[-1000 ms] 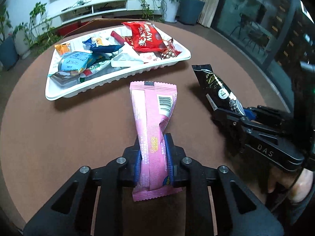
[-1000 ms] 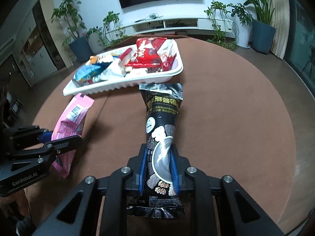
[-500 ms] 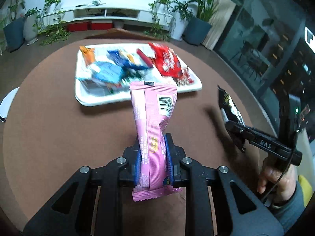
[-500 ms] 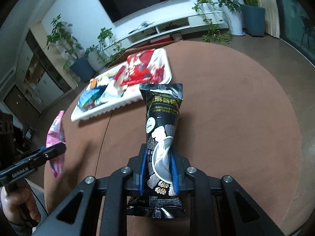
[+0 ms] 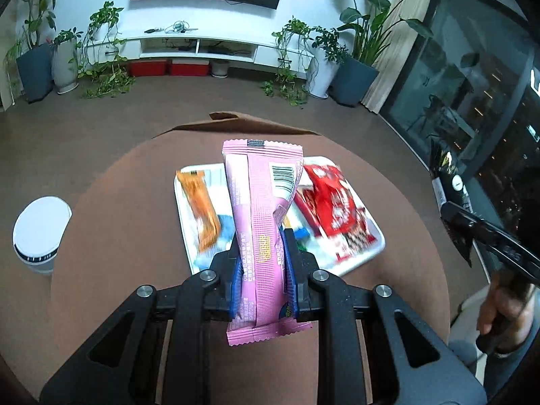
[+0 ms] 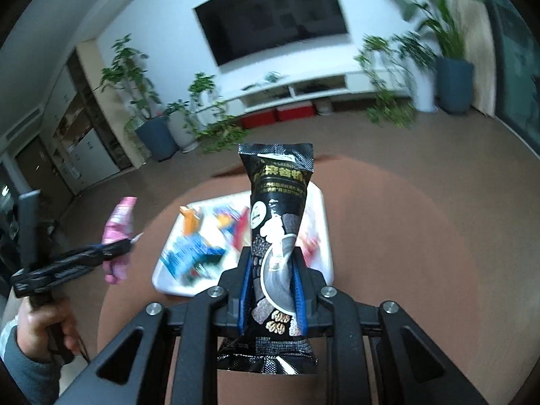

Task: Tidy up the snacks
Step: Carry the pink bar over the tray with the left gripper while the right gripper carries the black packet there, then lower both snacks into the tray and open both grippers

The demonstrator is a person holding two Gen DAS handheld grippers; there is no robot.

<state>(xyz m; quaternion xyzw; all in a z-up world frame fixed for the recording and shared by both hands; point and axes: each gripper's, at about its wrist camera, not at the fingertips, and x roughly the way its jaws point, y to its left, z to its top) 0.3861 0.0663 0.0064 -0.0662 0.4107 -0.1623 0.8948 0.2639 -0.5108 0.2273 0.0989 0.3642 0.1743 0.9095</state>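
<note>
Left gripper (image 5: 264, 263) was clamped narrow on a long pink crinkly foil snack packet (image 5: 262, 236), centre frame, above the white plastic tray (image 5: 378, 233) w/ snacks. Right gripper (image 6: 272, 295) pinched a black glossy foil packet (image 6: 278, 233) likewise. Both probably light, soft, slippery; mid-body grip seemed best. Brown round table (image 5: 118, 222) below.

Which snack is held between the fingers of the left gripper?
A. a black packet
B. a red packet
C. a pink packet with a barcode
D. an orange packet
C: in the left wrist view the left gripper is closed on the pink packet, whose barcode faces the camera, while the red packet and the orange packet lie in the white tray, and the black packet is in the right gripper.
</note>
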